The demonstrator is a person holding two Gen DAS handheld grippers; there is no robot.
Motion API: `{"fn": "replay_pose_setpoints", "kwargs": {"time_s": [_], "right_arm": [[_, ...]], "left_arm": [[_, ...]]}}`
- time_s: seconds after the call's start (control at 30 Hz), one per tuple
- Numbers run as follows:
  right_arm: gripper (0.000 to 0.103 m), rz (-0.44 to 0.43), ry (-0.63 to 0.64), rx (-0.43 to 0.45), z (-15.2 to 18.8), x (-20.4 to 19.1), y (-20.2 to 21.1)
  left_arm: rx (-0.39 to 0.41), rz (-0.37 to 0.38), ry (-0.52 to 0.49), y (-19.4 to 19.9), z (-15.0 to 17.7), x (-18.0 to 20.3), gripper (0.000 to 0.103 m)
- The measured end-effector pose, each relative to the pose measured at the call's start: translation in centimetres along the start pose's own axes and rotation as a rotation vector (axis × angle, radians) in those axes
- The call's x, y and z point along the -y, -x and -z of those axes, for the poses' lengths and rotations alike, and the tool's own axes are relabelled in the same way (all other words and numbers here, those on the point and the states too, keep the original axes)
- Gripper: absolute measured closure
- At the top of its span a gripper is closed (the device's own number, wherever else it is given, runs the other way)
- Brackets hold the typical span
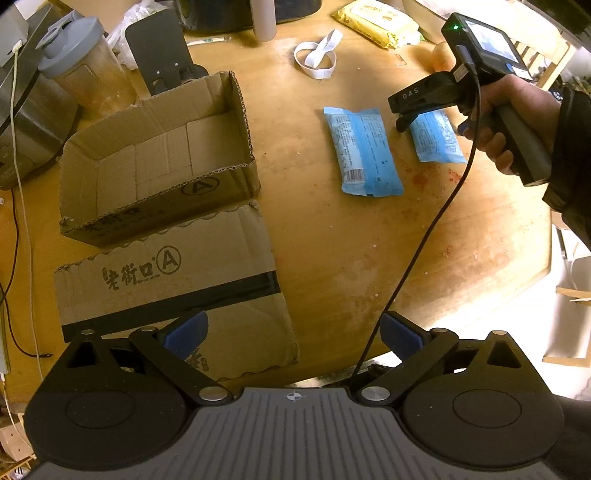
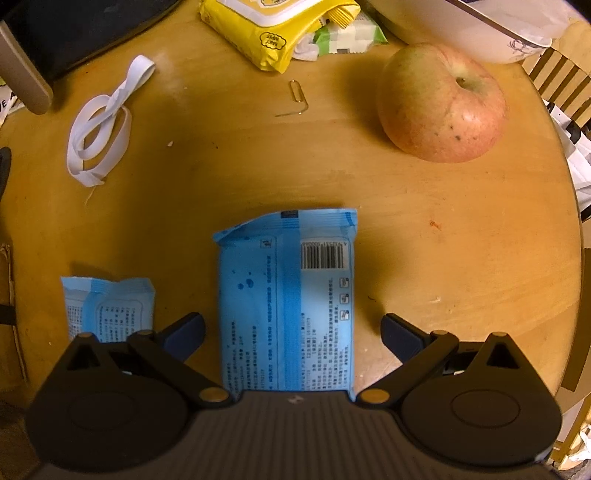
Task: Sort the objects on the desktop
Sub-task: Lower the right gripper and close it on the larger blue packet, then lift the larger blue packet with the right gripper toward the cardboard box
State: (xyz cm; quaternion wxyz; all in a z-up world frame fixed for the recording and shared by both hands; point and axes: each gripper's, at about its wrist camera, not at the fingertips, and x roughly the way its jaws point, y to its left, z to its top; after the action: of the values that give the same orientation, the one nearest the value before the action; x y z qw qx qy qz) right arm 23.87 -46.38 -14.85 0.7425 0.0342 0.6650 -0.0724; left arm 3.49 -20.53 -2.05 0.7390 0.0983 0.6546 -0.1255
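Round and wooden, the table carries many small things and some reddish stains. On its left side stands an open cardboard box, empty inside, with one flap folded down toward the near edge; the flap has a printed letter A in a circle. Behind the box there is a shaker bottle with a grey lid. To the right of the box lie two blue packets, apart from each other. The left packet is well apart from the box and shows a barcode at its near end. The right packet lies between the spread fingers of the right gripper, but the blue pads do not touch it; there is a gap on each side. In the left wrist view a hand holds this right gripper by its handle, above the right packet, and a black cable hangs from it. The left gripper is also wide open and holds nothing; it is above the near part of the table, just right of the box flap. Farther on the table are a white elastic band in loops, a bent paper clip, an apple on the right side, and a yellow pack of baby wipes at the far edge.
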Motion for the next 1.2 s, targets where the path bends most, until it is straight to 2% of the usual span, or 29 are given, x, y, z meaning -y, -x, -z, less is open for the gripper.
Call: {"fn": "replay_pose_setpoints", "kwargs": {"time_s": [0.33, 0.43, 0.5, 0.6, 0.87, 1.2], "right_arm": [[0.002, 0.002, -0.004, -0.005, 0.3, 0.6, 0.1], [0.01, -0.002, -0.003, -0.004, 0.4, 0.8, 0.5], [0.026, -0.008, -0.009, -0.001, 0.5, 1.1, 0.8], [0.036, -0.003, -0.009, 0.003, 0.4, 1.4, 1.2], [0.041, -0.01, -0.006, 0.015, 1.0, 2.5, 1.6], [0.041, -0.014, 0.012, 0.021, 1.4, 3.9, 3.6]], "left_arm": [[0.003, -0.002, 0.006, 0.2, 0.2, -0.2, 0.001], [0.004, -0.003, 0.009, 0.2, 0.2, -0.2, 0.001], [0.005, -0.003, 0.008, 0.2, 0.2, -0.2, 0.001], [0.007, -0.002, 0.004, 0.3, 0.2, -0.2, 0.001], [0.012, -0.001, 0.001, 0.3, 0.3, -0.1, 0.001], [0.015, 0.0, 0.006, 0.5, 0.4, -0.3, 0.001]]}}
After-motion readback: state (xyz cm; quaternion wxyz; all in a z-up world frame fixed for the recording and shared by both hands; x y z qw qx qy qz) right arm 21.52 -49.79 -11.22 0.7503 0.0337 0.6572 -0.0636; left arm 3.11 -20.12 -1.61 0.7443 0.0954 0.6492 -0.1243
